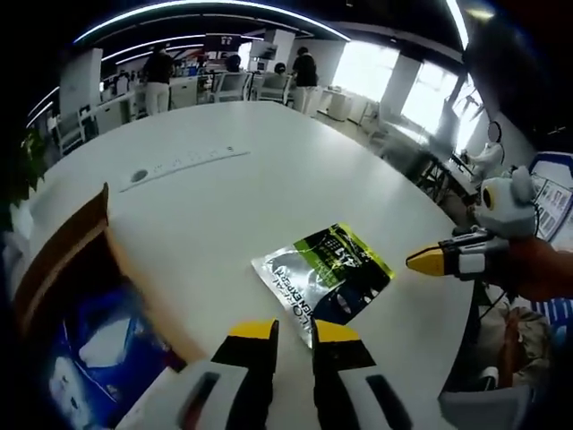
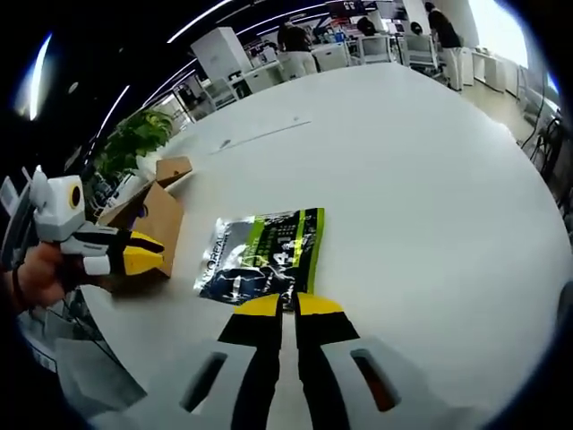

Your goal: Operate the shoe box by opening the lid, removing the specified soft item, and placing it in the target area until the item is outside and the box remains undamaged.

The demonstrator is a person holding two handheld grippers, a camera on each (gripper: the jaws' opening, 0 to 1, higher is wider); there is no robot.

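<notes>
- The broad white round worktop (image 1: 269,206) carried everything.
- The brown cardboard shoe box (image 1: 67,296) stood open at the worktop's edge, blue packaging visible inside; no damage showed.
- The silver, black and lime-green foil pouch (image 2: 264,255) lay flat on the worktop, outside the box and apart from it, so removal and placing looked done.
- The left tongs (image 1: 291,333) stood slightly spread, empty, near the pouch.
- The right tongs (image 2: 288,306) were nearly pressed together at the pouch's edge; whether they pinched it, I cannot tell.
</notes>
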